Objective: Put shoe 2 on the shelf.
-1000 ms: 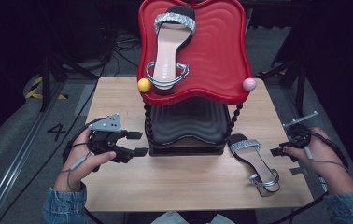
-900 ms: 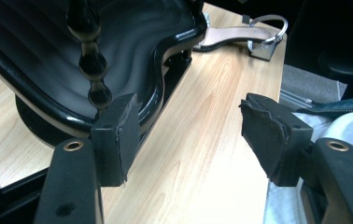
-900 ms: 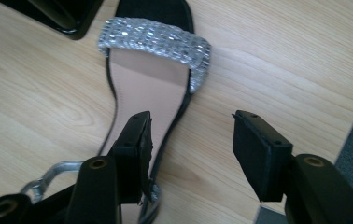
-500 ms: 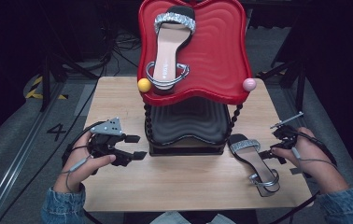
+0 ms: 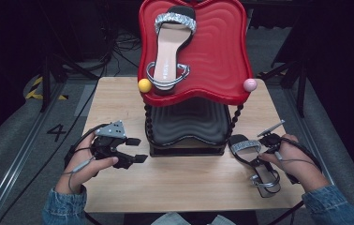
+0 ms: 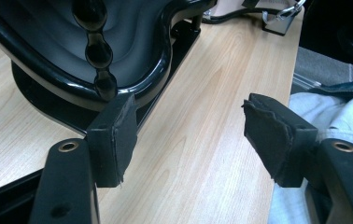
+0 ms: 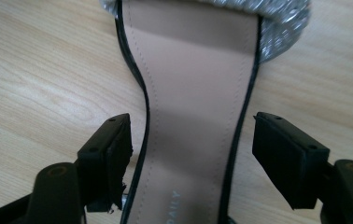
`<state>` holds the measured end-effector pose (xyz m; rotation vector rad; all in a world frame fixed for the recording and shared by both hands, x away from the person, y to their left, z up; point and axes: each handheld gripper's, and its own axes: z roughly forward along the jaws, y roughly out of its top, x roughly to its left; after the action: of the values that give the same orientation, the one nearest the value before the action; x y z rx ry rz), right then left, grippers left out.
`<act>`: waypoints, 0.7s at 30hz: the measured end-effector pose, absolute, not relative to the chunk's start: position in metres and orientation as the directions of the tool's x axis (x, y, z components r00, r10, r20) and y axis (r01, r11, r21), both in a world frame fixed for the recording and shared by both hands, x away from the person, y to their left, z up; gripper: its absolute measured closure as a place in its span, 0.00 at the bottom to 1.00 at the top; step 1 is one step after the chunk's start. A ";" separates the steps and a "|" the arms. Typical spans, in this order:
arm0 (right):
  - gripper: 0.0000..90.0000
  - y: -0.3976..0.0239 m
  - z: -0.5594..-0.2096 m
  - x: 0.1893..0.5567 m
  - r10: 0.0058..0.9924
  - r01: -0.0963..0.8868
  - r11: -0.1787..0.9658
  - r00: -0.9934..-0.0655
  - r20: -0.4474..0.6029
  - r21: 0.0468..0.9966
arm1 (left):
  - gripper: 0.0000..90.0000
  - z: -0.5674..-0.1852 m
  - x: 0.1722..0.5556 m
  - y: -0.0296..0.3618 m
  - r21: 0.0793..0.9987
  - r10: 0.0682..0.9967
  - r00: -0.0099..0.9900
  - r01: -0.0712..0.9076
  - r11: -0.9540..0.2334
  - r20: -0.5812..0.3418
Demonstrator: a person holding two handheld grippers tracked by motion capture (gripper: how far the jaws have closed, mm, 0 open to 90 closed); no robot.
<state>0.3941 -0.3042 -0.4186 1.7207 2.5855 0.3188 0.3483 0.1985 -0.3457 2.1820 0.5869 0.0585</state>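
A red tray (image 5: 217,61) on a black stand (image 5: 187,126) rose mid-tabletop (image 5: 184,183), carrying one sandal (image 5: 170,47) between a yellow ball (image 5: 144,85) and a pink ball (image 5: 249,85), and walled off the space between the hands. The other sandal (image 5: 254,161) lay on the tabletop just right of the stand, near the right edge, with bare wood toward the front. The right gripper (image 7: 191,154), hand tilted down, had just been opening, its jaws straddling the sandal's waist without pressing, while the left gripper (image 6: 188,135) pointed level toward the stand's base, wide open and empty.
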 end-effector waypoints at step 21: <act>0.47 -0.296 -0.437 0.395 0.974 0.977 0.199 -0.206 0.092 0.075 | 0.39 -0.348 0.367 0.199 0.749 0.406 0.898 0.385 -0.540 -0.168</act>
<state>0.3945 -0.2962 -0.4373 1.9945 2.4509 0.1848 0.3675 0.1991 -0.3483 2.1956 0.5639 0.0321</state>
